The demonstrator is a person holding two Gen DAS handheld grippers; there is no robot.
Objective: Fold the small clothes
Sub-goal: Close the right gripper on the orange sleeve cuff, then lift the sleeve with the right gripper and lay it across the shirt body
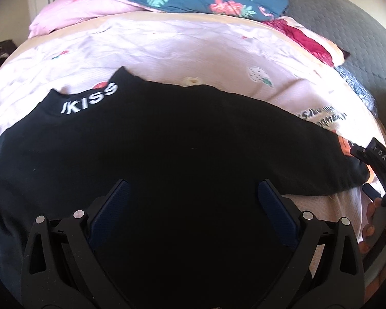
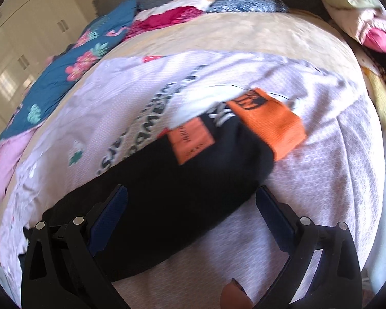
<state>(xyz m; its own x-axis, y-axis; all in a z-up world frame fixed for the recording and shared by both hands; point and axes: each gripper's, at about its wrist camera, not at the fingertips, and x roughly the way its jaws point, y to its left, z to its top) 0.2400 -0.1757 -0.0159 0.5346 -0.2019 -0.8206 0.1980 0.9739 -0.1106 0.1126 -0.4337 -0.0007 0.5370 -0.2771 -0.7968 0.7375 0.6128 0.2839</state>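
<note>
Garment: black shirt [image 1: 167, 139] lies flat across the bed's near edge, on a pink sheet [image 1: 182, 49].
Left gripper [image 1: 190, 206]: wide open, empty, over the shirt.
Right gripper [image 2: 191, 207]: wide open, empty, over the shirt's orange-patched end.
Advice: pinch one layer at each hem corner before folding.

Left gripper [image 1: 190, 200]: black plastic linkage arms with silver round pivot pins, dark blue ribbed pads [image 1: 110, 213]. Right gripper [image 2: 191, 206] looks identical; its black body reads "DAS" in white. Bare fingers [image 1: 373, 221], nails painted orange-pink.

Bright daylight, fisheye warp, slight blur
</note>
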